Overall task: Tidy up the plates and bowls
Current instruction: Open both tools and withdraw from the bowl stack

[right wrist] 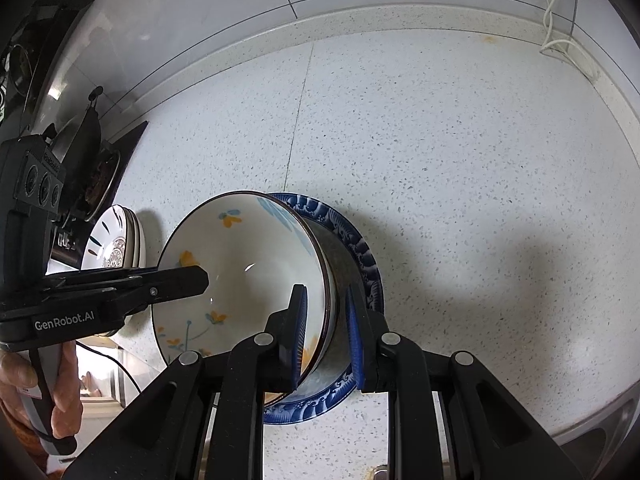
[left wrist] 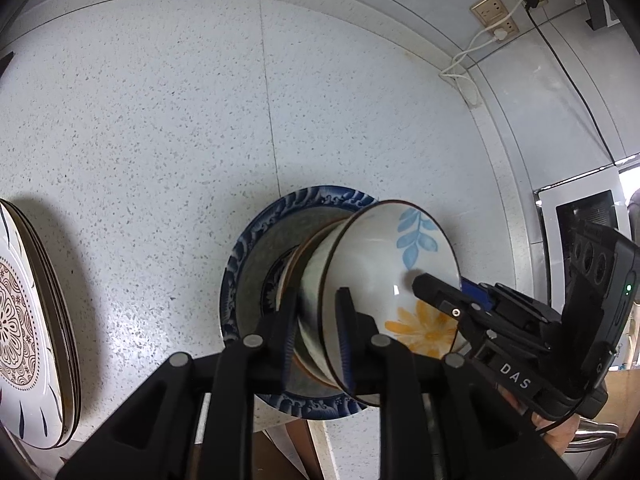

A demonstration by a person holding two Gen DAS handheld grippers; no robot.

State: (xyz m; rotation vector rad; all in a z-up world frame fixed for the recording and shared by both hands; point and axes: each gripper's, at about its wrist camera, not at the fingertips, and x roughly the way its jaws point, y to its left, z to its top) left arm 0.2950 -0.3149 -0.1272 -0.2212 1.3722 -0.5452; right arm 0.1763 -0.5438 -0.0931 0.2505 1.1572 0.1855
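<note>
A stack of white flowered bowls (left wrist: 384, 276) (right wrist: 240, 276) sits in a blue wave-patterned plate (left wrist: 256, 240) (right wrist: 364, 252) on the speckled counter. My left gripper (left wrist: 316, 324) straddles the near rim of the stack, one finger inside the top bowl and one outside. My right gripper (right wrist: 326, 328) straddles the opposite rim the same way. Each gripper shows in the other's view, the right one (left wrist: 448, 296) and the left one (right wrist: 188, 280) reaching into the bowl. A stack of patterned plates (left wrist: 28, 320) (right wrist: 116, 240) lies to the left.
The counter (left wrist: 160, 120) runs back to a tiled wall with sockets and a white cable (left wrist: 472, 52). A stove with a pan (right wrist: 88, 152) is at the far left. The counter's front edge is just below the blue plate.
</note>
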